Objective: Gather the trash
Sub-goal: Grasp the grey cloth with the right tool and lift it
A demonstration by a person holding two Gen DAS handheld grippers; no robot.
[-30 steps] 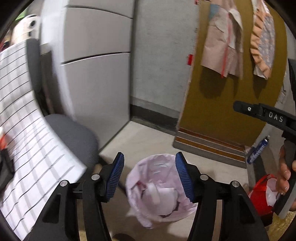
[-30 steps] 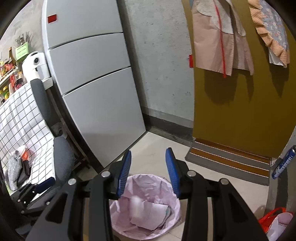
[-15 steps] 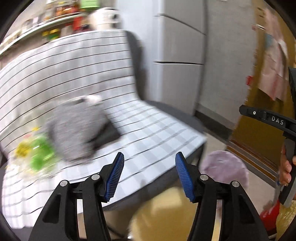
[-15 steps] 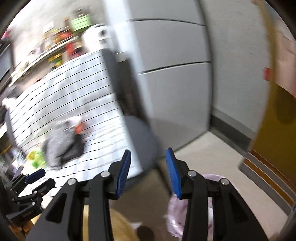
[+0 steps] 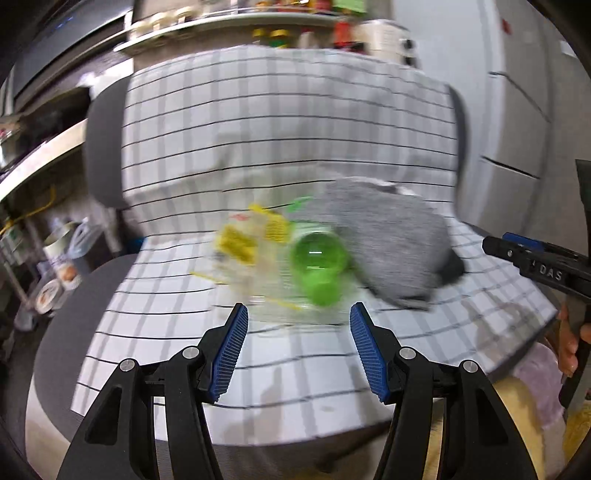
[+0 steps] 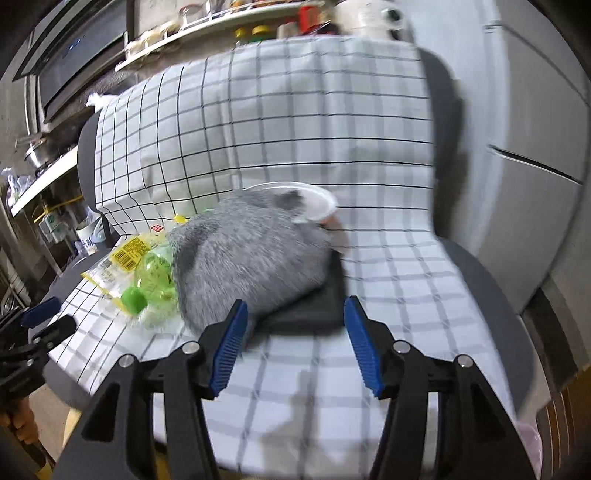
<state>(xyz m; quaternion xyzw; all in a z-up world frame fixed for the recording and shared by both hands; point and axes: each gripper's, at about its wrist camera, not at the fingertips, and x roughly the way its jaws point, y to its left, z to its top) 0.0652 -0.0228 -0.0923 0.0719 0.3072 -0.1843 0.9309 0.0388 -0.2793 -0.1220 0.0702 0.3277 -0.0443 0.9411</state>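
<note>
A crushed green plastic bottle (image 5: 318, 266) (image 6: 155, 284) and a clear wrapper with yellow labels (image 5: 251, 243) (image 6: 125, 258) lie on a chair seat covered by a checked cloth (image 5: 295, 369) (image 6: 388, 258). A white plastic cup (image 6: 314, 203) lies behind a grey furry cushion (image 6: 251, 254) (image 5: 391, 240). My left gripper (image 5: 297, 347) is open and empty, just in front of the bottle. My right gripper (image 6: 293, 343) is open and empty, in front of the cushion and a dark pad (image 6: 314, 306).
A bin with a pink liner (image 5: 535, 384) stands on the floor at the lower right. A grey fridge (image 6: 535, 166) stands to the right of the chair. Shelves with jars (image 5: 258, 22) are behind. Containers (image 5: 59, 258) sit on the floor at left.
Both grippers have swung left from the pink-lined bin to face the chair seat. The right jaws have opened wider. Both stay empty.
</note>
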